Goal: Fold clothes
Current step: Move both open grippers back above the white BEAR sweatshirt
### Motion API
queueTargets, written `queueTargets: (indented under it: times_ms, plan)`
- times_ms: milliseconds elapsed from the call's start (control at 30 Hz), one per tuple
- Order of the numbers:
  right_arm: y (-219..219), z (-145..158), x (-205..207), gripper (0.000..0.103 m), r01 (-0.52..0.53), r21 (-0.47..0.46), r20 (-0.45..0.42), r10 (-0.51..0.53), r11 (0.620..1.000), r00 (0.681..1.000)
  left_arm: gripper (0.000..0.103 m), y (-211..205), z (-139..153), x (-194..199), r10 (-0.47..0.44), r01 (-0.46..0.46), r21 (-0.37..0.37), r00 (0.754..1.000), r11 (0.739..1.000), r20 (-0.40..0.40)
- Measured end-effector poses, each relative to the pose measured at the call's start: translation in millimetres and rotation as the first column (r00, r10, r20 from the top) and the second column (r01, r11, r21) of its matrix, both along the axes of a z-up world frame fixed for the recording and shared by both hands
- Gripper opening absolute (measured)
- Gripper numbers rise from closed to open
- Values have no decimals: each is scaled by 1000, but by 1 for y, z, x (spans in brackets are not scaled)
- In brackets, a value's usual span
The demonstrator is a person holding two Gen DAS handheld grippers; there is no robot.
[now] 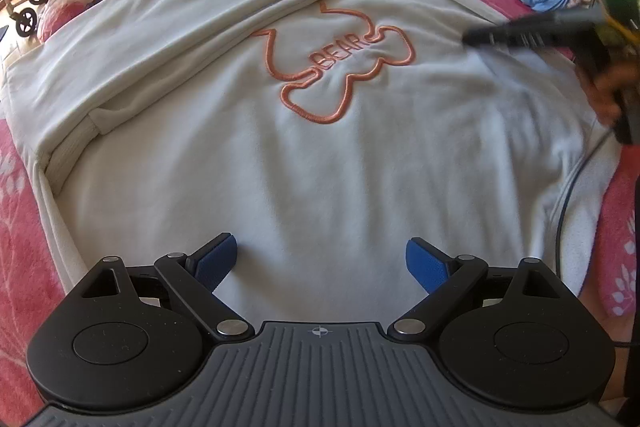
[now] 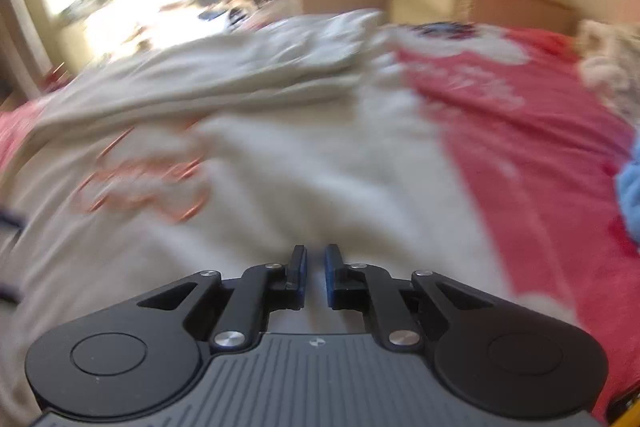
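Left wrist: sweatshirt [image 1: 320, 155] lies collar-away; left claw [image 1: 321, 263] spread, right claw [image 2: 315, 277] nearly clenched, empty.

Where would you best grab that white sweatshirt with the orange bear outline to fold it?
Probably the white sweatshirt by its free sleeve side near the right gripper, coming in from that edge. The other sleeve already lies folded across the body, so this side remains.
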State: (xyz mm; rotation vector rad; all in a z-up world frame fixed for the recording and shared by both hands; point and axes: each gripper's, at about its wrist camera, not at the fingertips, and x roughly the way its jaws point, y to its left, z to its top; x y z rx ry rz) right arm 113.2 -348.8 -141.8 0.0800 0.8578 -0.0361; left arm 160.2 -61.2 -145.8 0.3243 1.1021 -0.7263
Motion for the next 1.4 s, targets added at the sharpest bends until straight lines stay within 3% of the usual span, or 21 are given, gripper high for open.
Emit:
queueTargets:
  times_ms: [67,133,300,367,467,533,567,667,800,900,1000,1067,1167,1267,1333,1400]
  plan:
    - [-13,5,10,10,110,-28,26,-109,994,994,92,1,0,0,2,-2,-2,1000,1000,-2]
    - [-14,12,14,11,117,-28,46,-116,993,992,92,0,-1,1,3,-3,-1,1000,1000,-5]
    - [20,8,27,11,-128,99,24,126,987,992,93,0,-2,0,2,-2,1,1000,1000,-4]
    - [26,-1,39,10,-149,109,-19,152,983,988,93,0,-1,0,5,-5,1,1000,1000,-4]
    - [9,-2,58,9,-42,82,22,40,996,999,93,1,-1,0,13,-13,1,1000,1000,-7]
    - [5,5,64,10,64,-36,20,-63,997,998,93,2,-1,1,16,-16,0,1000,1000,-10]
    - [6,8,63,11,42,-47,18,-42,998,999,93,2,-1,1,16,-16,-1,1000,1000,-11]
    - [21,13,45,11,-120,61,6,119,991,993,93,2,-2,3,16,-16,-3,1000,1000,-14]
    - [40,9,12,11,-323,194,-17,332,926,943,93,3,-2,3,15,-15,-6,1000,1000,-14]
    - [30,-5,-3,8,-274,145,-84,288,951,954,93,4,-1,2,15,-15,-5,1000,1000,-15]
    - [10,10,-11,11,-109,61,-55,112,992,992,93,5,-1,1,12,-12,-2,1000,1000,-14]
    - [7,17,-13,11,-90,27,-25,91,996,996,93,4,-1,1,11,-11,0,1000,1000,-13]
    - [21,17,-15,11,-221,118,-32,226,968,974,93,3,-1,1,7,-7,3,1000,1000,-13]
    - [40,5,-23,11,-342,82,-121,350,936,929,93,5,-1,1,10,-10,-1,1000,1000,-16]
    - [38,-2,-40,11,-346,9,-178,342,938,923,93,7,-1,1,14,-14,-7,1000,1000,-19]
    - [24,3,-56,11,-293,-4,-208,286,956,936,93,9,0,1,14,-15,-14,1000,1000,-22]
